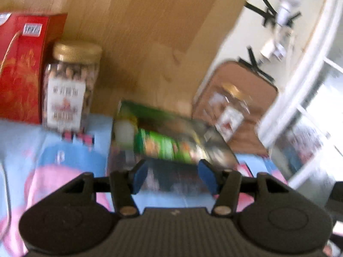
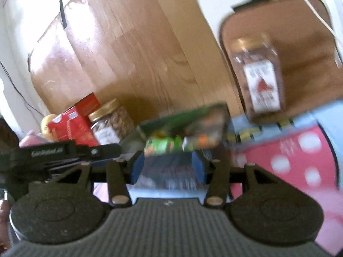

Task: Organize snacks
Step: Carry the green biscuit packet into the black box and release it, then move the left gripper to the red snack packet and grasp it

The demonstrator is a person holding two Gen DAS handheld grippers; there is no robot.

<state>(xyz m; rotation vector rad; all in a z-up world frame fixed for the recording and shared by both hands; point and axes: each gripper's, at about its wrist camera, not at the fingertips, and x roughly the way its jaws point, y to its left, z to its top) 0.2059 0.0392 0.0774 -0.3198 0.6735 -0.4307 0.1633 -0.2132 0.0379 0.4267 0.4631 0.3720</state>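
**A:** What do you hold now?

**B:** Both claws grasp the same thing, I judge. The left claw (image 1: 172, 175) has its blue pads pressed on the two sides of the green snack box (image 1: 171, 145), and the right claw (image 2: 168, 169) is clenched on it too. The box hangs above the printed cloth (image 1: 64, 160), near the far edge of the cloth.

**A:** How do I move it well?

**B:** I move both hands together, at the same height, so the box does not twist between the pads. I think it belongs in the row at the far left corner of the cloth, beside the nut jar (image 1: 70, 85) and the red carton (image 1: 23, 64). I set it down flat before I release.

**A:** Can you read something?

**B:** Little, because the pictures are blurred. The black housing (image 2: 64, 152) seems to say "GenRobotLab". The jar labels have Chinese characters that I cannot read, also on the second jar (image 2: 259, 75), which stands apart at the right.
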